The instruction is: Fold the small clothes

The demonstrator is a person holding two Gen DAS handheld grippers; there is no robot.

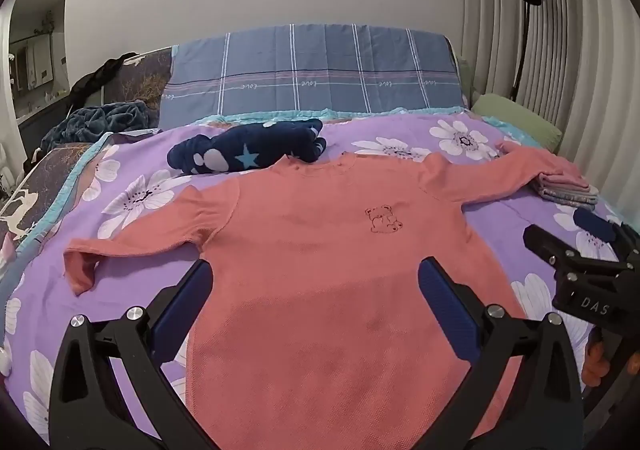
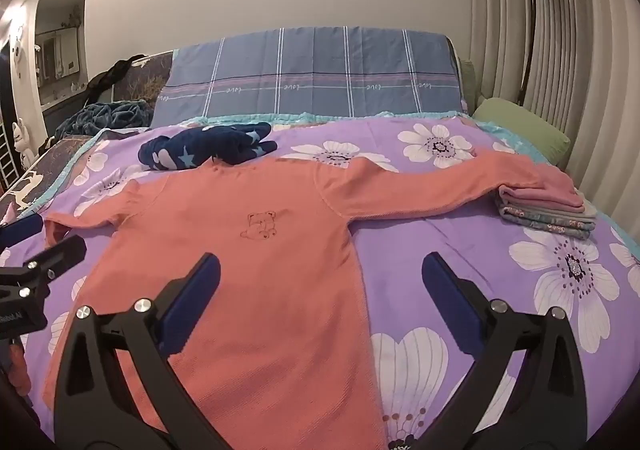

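A salmon-pink long-sleeved shirt [image 1: 320, 250] with a small bear print lies flat, front up, sleeves spread, on the purple flowered bedspread [image 1: 120, 186]. It also shows in the right wrist view [image 2: 248, 258]. My left gripper [image 1: 316, 278] is open and empty, above the shirt's lower body. My right gripper [image 2: 320, 274] is open and empty, above the shirt's right hem edge. The right gripper also shows at the right edge of the left wrist view [image 1: 580, 250]. The shirt's right sleeve end rests on a stack of folded clothes [image 2: 548, 210].
A crumpled navy garment with stars [image 1: 248, 150] lies beyond the shirt's collar. A blue plaid pillow cover [image 1: 312, 74] stands at the bed head, a green pillow [image 2: 524, 122] at the far right. Curtains and a black floor lamp [image 2: 530, 10] are on the right.
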